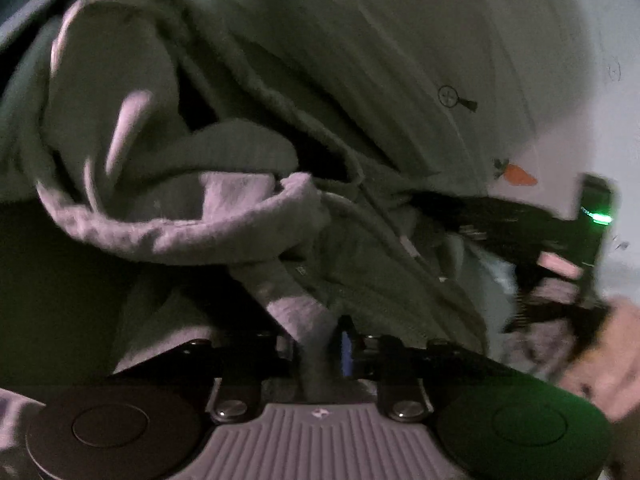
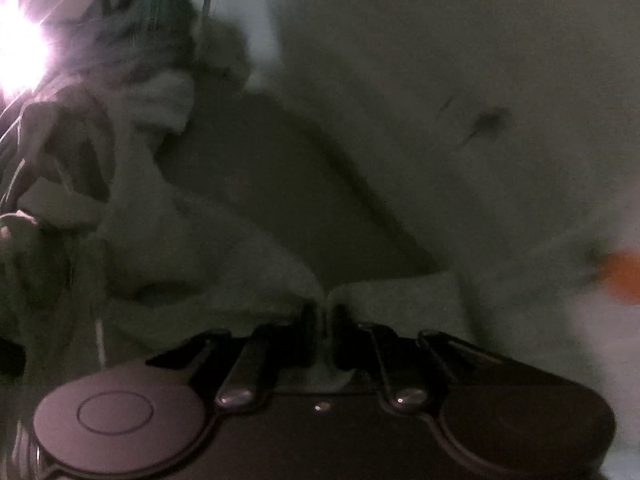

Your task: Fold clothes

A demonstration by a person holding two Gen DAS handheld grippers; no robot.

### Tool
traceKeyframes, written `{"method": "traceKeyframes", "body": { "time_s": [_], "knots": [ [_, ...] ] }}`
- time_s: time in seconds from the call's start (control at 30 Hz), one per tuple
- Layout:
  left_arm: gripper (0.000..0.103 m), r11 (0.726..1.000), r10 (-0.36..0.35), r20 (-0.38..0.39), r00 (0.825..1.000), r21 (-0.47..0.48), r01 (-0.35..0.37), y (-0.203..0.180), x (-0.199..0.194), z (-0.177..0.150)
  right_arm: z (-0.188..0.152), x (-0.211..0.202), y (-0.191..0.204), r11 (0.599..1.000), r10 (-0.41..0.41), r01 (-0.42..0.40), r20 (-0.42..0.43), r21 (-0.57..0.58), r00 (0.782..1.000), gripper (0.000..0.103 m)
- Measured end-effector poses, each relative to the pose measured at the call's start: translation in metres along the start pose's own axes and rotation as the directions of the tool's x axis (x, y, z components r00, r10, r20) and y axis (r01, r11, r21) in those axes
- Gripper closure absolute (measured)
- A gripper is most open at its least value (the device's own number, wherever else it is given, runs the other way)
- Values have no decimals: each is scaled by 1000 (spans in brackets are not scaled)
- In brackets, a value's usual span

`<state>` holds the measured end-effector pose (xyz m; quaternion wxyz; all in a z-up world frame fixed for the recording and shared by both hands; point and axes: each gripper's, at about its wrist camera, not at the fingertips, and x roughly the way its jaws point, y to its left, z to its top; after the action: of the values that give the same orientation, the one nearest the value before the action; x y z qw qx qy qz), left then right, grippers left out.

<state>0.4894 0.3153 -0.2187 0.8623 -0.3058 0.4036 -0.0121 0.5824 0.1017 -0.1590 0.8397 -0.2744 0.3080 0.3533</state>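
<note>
A pale grey-green garment (image 1: 360, 60) with small buttons and a carrot print (image 1: 520, 175) hangs bunched in the left wrist view. My left gripper (image 1: 320, 344) is shut on a fold of its ribbed fabric (image 1: 296, 312). The right gripper body with a green light shows at the right of the left wrist view (image 1: 560, 232), held into the same garment. In the dim right wrist view, my right gripper (image 2: 323, 320) is shut on an edge of the garment (image 2: 400, 288), which spreads above it.
A white surface (image 1: 600, 120) lies behind the garment at the right. A person's hand (image 1: 600, 364) shows at the lower right. A bright light (image 2: 16, 48) glares at the upper left of the right wrist view, beside bunched dark cloth (image 2: 132, 32).
</note>
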Motion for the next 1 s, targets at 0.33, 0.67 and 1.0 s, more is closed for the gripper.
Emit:
{"method": "traceKeyframes", "body": {
  "time_s": [0.33,0.67,1.0],
  "knots": [
    [89,766,150,512,845,480,-427,-147,-114,-4,-6,-210,22,687,-601,718,466,-114,649,99],
    [91,722,-31,705,709,506,-472,-217,-225,-37,20,-424,-6,496,-820,807,477,319,315,99],
    [87,748,247,188,951,586,-310,-145,-202,-188,-113,-377,47,888,-380,298,194,351,904,62]
  ]
}}
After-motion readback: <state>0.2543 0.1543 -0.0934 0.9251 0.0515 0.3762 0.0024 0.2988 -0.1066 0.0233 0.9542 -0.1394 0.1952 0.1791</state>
